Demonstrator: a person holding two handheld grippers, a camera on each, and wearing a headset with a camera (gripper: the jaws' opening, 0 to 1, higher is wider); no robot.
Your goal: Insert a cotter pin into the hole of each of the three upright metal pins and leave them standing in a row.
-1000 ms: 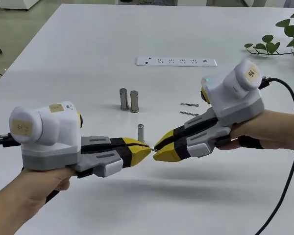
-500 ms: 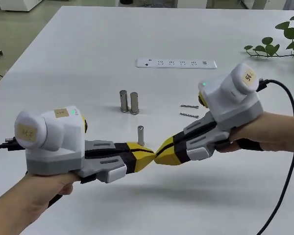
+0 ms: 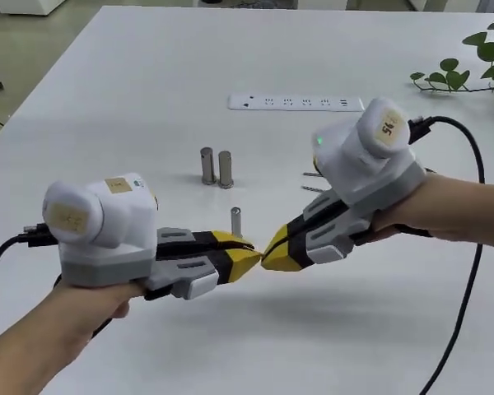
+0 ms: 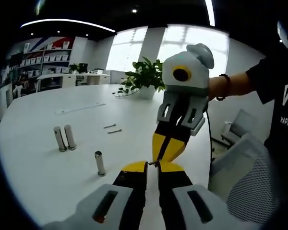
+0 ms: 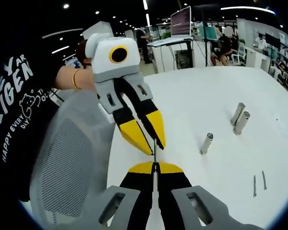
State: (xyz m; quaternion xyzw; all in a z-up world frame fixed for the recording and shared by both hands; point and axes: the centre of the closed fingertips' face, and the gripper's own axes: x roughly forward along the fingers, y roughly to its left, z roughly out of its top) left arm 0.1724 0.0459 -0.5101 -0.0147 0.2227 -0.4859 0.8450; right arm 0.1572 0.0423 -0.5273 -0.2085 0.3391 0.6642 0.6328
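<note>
Two upright metal pins (image 3: pixel 207 166) (image 3: pixel 226 169) stand side by side, and a third (image 3: pixel 236 222) stands nearer, just behind the meeting gripper tips. My right gripper (image 3: pixel 267 255) is shut on a thin cotter pin (image 5: pixel 154 149) that sticks out from its tips. My left gripper (image 3: pixel 252 253) meets it tip to tip. Its jaws stand a little apart around the cotter pin's free end (image 4: pixel 156 163). In the right gripper view the left gripper (image 5: pixel 156 147) comes in from above. In the left gripper view the right gripper (image 4: pixel 159 160) points down at my own tips.
Two spare cotter pins (image 3: pixel 311 188) (image 5: pixel 254 186) lie on the white table (image 3: pixel 148 90), partly behind the right gripper. A white power strip (image 3: pixel 296 104) lies further back, and plant leaves (image 3: pixel 469 70) reach in at the far right. A cable (image 3: pixel 476 247) trails from the right gripper.
The tips have stayed together above the table. The right gripper has shifted a little left and tilted steeper, and the left gripper has moved slightly right.
</note>
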